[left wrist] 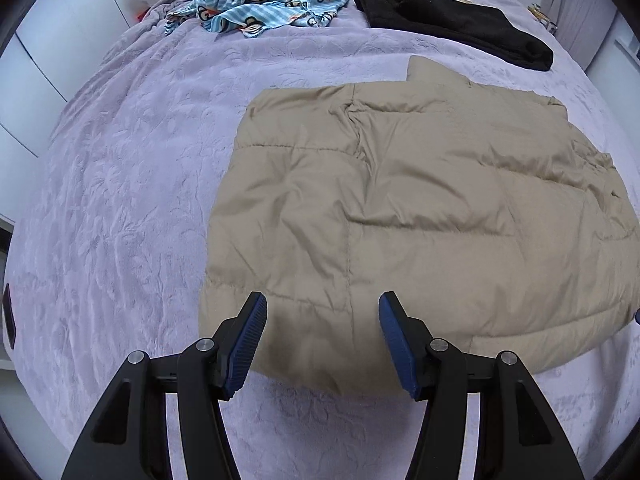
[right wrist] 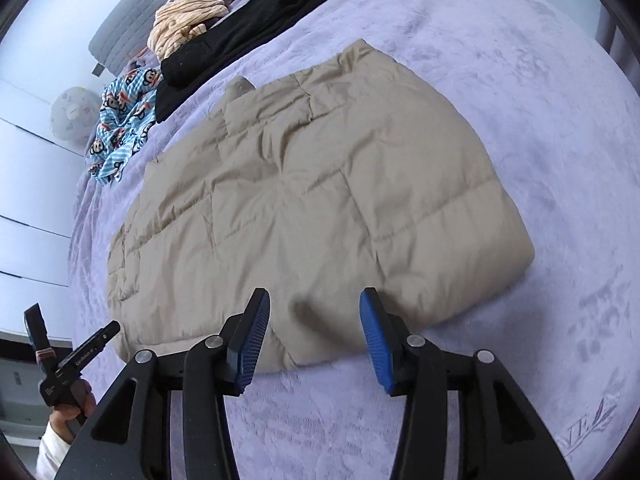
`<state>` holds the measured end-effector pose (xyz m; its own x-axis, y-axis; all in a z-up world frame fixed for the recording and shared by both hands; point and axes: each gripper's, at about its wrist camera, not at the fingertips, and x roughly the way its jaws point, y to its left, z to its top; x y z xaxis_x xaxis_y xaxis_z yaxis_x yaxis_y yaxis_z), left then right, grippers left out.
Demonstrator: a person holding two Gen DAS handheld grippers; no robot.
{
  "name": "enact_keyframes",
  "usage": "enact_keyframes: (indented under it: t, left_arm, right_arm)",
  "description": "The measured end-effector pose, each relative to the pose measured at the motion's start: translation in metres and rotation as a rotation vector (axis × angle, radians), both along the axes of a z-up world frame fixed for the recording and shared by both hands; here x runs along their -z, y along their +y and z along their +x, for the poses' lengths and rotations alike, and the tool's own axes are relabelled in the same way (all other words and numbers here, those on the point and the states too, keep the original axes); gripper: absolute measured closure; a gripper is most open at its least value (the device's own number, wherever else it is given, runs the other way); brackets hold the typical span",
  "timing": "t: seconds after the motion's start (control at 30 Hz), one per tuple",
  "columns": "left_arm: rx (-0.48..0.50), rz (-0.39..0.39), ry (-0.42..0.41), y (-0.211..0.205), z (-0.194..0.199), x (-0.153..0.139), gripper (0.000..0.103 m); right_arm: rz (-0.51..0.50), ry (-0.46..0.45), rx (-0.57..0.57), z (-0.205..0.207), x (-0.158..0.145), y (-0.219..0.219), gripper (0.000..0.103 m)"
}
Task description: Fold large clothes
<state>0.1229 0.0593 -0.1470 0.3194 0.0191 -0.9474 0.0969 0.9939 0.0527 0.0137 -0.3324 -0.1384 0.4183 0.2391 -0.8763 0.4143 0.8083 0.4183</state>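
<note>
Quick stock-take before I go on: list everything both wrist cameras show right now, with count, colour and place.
Padded jacket: one, beige, folded flat on the bed, directly ahead of both grippers.
Black garment: one, black, far side of the bed beyond the jacket.
Monkey-print garment: one, blue striped, crumpled at the far side of the bed, beside the black one.
Striped garment: one, cream with brown stripes, bunched behind the black garment.
Bedspread: one, lilac, embossed, covering the bed.
Round printed object: one, white, off the bed's far corner; cannot tell what it is.
Left gripper: black with blue fingers, open, holding nothing.
Right gripper: same colours, open, holding nothing.
</note>
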Motion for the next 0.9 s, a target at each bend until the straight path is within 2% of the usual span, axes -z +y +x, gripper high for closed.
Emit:
enact_keyframes:
  t: [0.27,0.33,0.37,0.43,0.57,0.6,0.67,0.83,0.9]
  left_arm:
    - [-0.005,-0.03,0.035,0.003,-0.028,-0.003,0.043]
    - [-0.01,-0.034,0.041,0.004,-0.033,-0.003,0.023]
    - [-0.016,-0.035,0.03,0.004,-0.037,-0.005,0.007]
    - [-0.015,-0.037,0.008,0.004,-0.041,-0.009,0.005]
    - [-0.023,-0.037,0.026,0.004,-0.049,-0.003,0.005]
    - [-0.034,-0.044,0.027,0.006,-0.051,-0.001,0.002]
    - [-0.059,-0.044,0.029,0.008,-0.054,0.003,0.0]
    - [-0.094,-0.059,0.088,0.015,-0.059,0.022,0.0]
    - [-0.093,-0.068,0.101,0.016,-0.06,0.028,0.0]
  right_arm:
    - [0.044,0.034,0.033,-0.028,0.003,0.008,0.038]
    - [0.053,0.037,0.031,-0.03,0.002,0.011,0.037]
    - [0.055,0.038,0.029,-0.031,0.002,0.012,0.037]
    - [0.059,0.042,0.028,-0.034,0.002,0.014,0.037]
    - [0.066,0.05,0.025,-0.039,0.003,0.019,0.036]
    - [0.068,0.052,0.025,-0.04,0.004,0.019,0.035]
    - [0.077,0.052,0.025,-0.041,0.005,0.02,0.023]
    - [0.1,0.05,0.034,-0.045,0.012,0.019,0.023]
    - [0.121,0.054,0.046,-0.047,0.017,0.018,0.015]
